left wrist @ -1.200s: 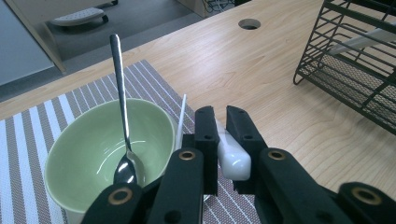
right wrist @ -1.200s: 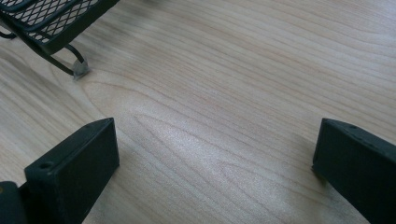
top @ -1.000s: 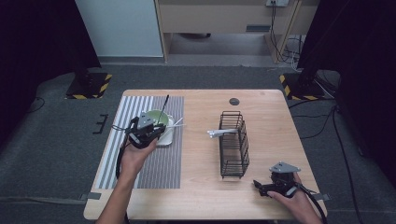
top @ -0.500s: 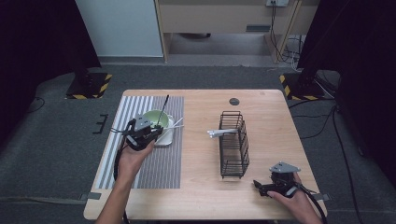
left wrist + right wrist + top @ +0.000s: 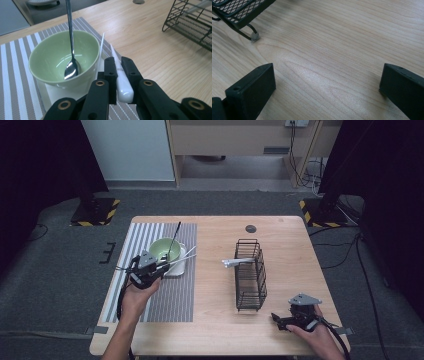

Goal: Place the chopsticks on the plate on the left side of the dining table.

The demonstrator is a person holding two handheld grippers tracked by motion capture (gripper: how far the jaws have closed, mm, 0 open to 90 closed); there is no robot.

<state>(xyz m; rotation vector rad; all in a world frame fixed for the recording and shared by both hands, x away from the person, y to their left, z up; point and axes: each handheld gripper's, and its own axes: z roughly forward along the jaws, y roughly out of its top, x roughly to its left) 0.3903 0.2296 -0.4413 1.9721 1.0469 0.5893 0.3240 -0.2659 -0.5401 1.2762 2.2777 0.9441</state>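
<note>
My left gripper (image 5: 161, 266) is shut on the thick end of a white utensil (image 5: 181, 257), whose thin end points past the bowl's right side. In the left gripper view the jaws (image 5: 118, 62) clamp that white handle (image 5: 122, 87) just beside a pale green bowl (image 5: 52, 55). The bowl (image 5: 162, 249) sits on a white square plate (image 5: 62, 93) and holds a metal spoon (image 5: 71, 37) leaning on its far rim. My right gripper (image 5: 280, 320) rests open near the table's front right, its jaws (image 5: 327, 82) wide apart over bare wood.
A grey-and-white striped mat (image 5: 170, 295) lies under the plate at the table's left. A black wire rack (image 5: 250, 280) stands mid-table with another white utensil (image 5: 235, 263) poking out of its left side. A round dark grommet (image 5: 250, 228) sits near the far edge.
My left gripper has drawn back slightly toward the front left with the white utensil in it. The right gripper has not moved.
</note>
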